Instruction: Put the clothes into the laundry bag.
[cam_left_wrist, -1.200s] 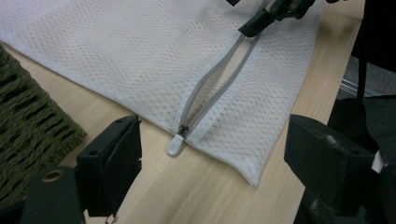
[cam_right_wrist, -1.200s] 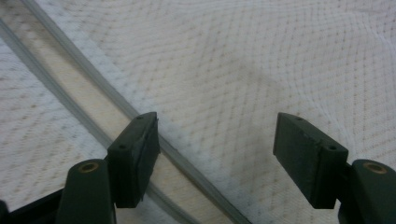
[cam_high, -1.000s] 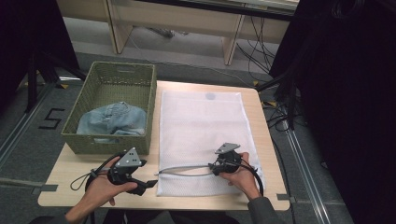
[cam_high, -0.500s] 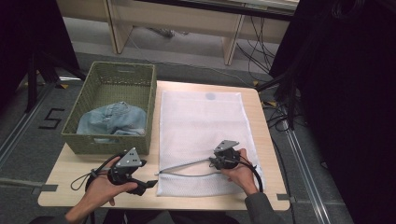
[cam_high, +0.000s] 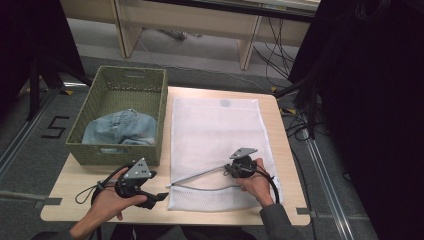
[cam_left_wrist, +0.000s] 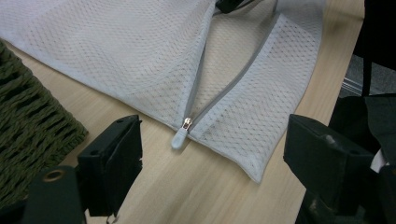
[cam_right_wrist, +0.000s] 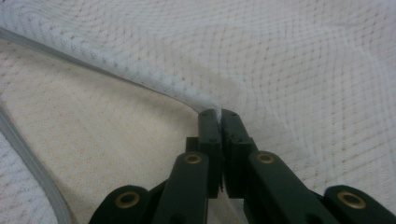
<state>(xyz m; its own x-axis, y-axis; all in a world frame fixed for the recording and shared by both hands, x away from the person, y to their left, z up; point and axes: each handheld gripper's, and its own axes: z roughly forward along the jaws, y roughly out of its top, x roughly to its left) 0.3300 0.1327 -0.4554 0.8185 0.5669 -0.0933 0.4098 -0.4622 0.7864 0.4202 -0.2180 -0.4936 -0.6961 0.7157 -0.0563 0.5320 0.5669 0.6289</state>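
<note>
Wicker basket (cam_high: 150, 97) w/ denim (cam_high: 120, 131); right claw (cam_right_wrist: 218, 113) pinching mesh bag (cam_high: 215, 130).

In the right gripper view, the right gripper (cam_right_wrist: 218, 114) was seen with its two black jaws just closed together, a fold of the white mesh bag (cam_right_wrist: 299, 60) pinched between the tips. The upper edge of the bag's opening (cam_right_wrist: 116, 65) was raised from the pinch towards the upper left, exposing the mesh layer below. A grey zipper band (cam_right_wrist: 28, 163) was visible at lower left.
</note>
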